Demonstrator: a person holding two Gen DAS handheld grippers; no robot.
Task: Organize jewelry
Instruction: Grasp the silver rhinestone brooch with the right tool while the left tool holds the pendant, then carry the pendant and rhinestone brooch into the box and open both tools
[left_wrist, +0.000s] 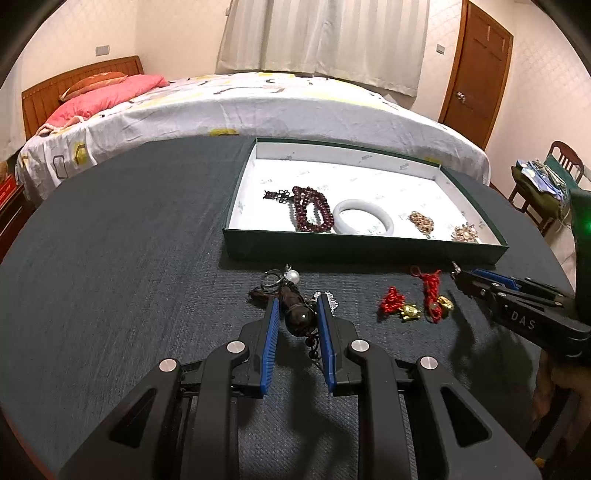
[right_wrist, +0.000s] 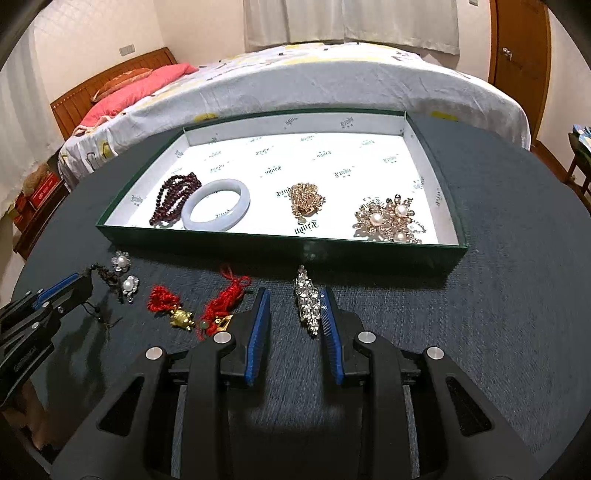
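The sparkly crystal piece (right_wrist: 307, 301) is long and thin, and it points from the right claw (right_wrist: 294, 302) straight toward the green box (right_wrist: 280, 248). It sits between the two blue pads, close to the right-hand one. The pads stand a little apart, and I cannot tell if they pinch it or only sit around it. The dark bead string (left_wrist: 295, 314) with its big round bead lies between the pads of the left claw (left_wrist: 294, 306), running from near the claw out toward the box. These pads are close together too, but I cannot tell if they squeeze the bead. Two pearl earrings (right_wrist: 125, 273) lie just beside that string. Two red knot charms (right_wrist: 195, 308) with gold bits lie between the two claws on the dark table (right_wrist: 498, 332). Inside the box, along its near wall, sit dark red beads (right_wrist: 173, 197), a pale bangle (right_wrist: 218, 208) touching them, a gold chain pile (right_wrist: 306, 201) and a pearl brooch (right_wrist: 389, 219). The back half of the box floor is bare, so there is lots of room there. The table is round, and its far edge is near a bed (left_wrist: 240, 103). Both claws tip downward toward the table. In the left claw's view, the right claw comes in from the right side.
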